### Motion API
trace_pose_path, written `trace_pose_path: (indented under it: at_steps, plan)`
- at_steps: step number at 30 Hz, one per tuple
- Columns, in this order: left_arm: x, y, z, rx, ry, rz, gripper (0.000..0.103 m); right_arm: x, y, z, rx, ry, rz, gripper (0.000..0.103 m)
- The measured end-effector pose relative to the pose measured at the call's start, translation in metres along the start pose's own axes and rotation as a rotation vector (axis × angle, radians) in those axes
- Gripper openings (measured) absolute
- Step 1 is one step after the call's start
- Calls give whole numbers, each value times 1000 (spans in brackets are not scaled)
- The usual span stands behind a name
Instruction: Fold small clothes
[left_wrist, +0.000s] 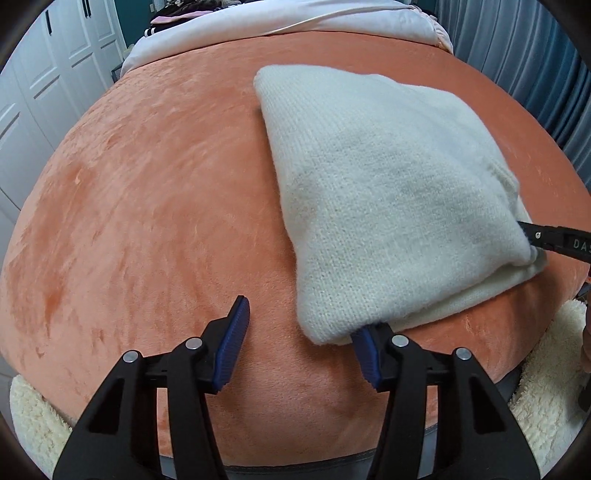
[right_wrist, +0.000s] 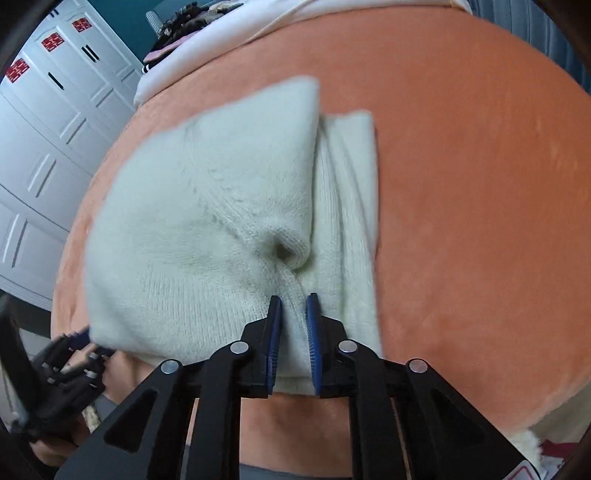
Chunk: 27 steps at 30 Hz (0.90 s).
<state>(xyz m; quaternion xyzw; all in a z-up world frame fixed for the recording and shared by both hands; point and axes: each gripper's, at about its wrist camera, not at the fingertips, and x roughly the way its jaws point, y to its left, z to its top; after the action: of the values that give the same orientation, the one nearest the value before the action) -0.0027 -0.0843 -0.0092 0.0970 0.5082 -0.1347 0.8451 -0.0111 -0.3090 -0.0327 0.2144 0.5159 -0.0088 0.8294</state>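
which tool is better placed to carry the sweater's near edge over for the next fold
Right. The right tool is already shut on the white sweater at its near edge. The left tool stands open, only one finger tucked under the near corner, so it would need to grasp first.

Both wrist views close, sharing sweater

An orange plush blanket covers the bed, with a white sheet bunched along its far edge and a heap of dark clothes beyond that. White panelled wardrobe doors stand to the left, three of them carrying red paper cutouts in the right wrist view. Blue-grey curtains hang at the far right, and a cream fleecy rug shows below the bed's near edge.
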Motion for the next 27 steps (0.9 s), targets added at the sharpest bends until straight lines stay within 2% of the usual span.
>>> trace_pose_path:
  at_steps: [3, 4, 5, 6, 7, 9, 10, 11, 13, 14, 17, 18, 20, 21, 24, 26, 27]
  plan:
    - [1, 4, -1, -6, -4, -8, 57, -32, 0, 10, 47, -48, 44, 23]
    - [2, 5, -1, -11, -5, -11, 58, -41, 0, 17, 53, -82, 64, 37]
    - [2, 5, -1, -13, -8, -11, 59, -45, -4, 23, 62, -106, 72, 60]
    - [2, 3, -2, -9, -12, -7, 59, -44, -7, 30, 74, -128, 67, 66]
    - [2, 2, -3, -4, -15, -5, 59, -39, -7, 38, 88, -141, 57, 68]
    - [1, 2, -4, 2, -17, -7, 59, -17, -9, 49, 120, -83, 40, 67]
    - [1, 3, -4, 1, -17, -13, 59, -1, -12, 49, 129, -32, 37, 48]
    - [1, 4, -4, 0, -15, -18, 59, 5, 2, 56, 119, -4, 62, 37]
    - [-1, 6, -3, 1, -14, -27, 59, -6, 16, 60, 89, -47, 47, 23]
    - [-2, 7, -3, 3, -14, -27, 59, -24, 19, 58, 85, -98, 64, 21]
    - [-2, 9, -4, 0, -11, -48, 59, -73, 20, 40, 87, -217, 100, 21]
    - [-1, 8, -5, 6, -11, -47, 59, -74, 15, 34, 87, -210, 76, 21]
    - [2, 2, -6, 19, -9, -49, 59, -40, 4, 24, 83, -106, -31, 25]
    - [3, -1, -7, 28, -10, -45, 59, -23, -7, 17, 83, -66, -48, 26]
    - [-2, 0, -6, 28, -12, -43, 59, -39, -20, 17, 163, -123, 36, 31]
    - [-10, 2, -6, 23, -9, -46, 59, -59, -17, 20, 199, -159, 11, 38]
    - [-16, 3, -8, 22, -14, -44, 58, -72, -12, 18, 184, -188, -15, 39]
